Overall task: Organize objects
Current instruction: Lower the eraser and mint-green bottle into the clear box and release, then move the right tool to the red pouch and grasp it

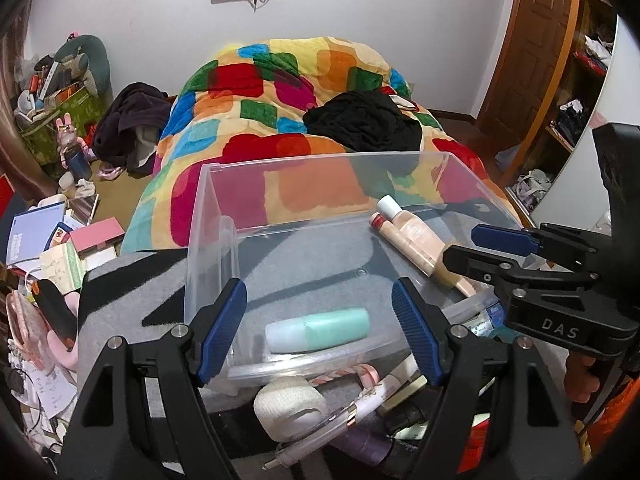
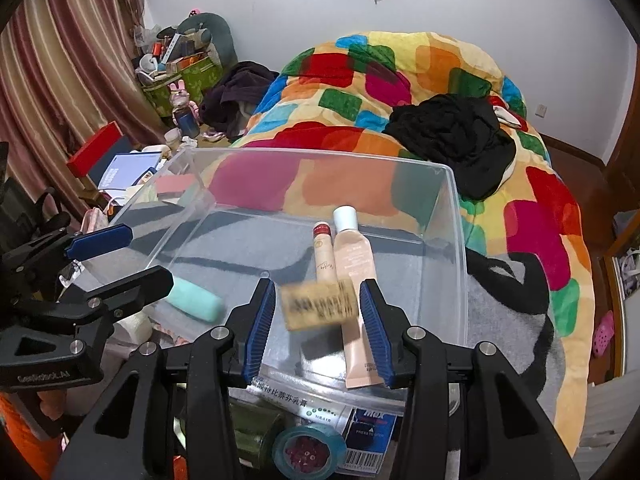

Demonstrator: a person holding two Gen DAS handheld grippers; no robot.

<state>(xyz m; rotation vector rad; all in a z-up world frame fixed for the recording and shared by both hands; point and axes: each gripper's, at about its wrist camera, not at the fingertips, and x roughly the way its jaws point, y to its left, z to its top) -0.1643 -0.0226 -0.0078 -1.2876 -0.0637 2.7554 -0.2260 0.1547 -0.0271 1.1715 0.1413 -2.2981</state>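
Right tool (image 2: 318, 320) jaws apart w/ a blurry tan box (image 2: 318, 305) between, prob just let go so it drops in the bin (image 2: 452, 240). Left tool (image 1: 320, 332) also apart, empty, over mint bottle (image 1: 318, 330), tubes (image 2: 354, 280) already inside

Clear glossy plastic bin (image 1: 208, 216)

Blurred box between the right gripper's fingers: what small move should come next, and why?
Probably draw the right gripper back out of the clear bin toward the loose items in front. The box is blurred, with a gap to each pad, so it seems already let go above the bin floor.
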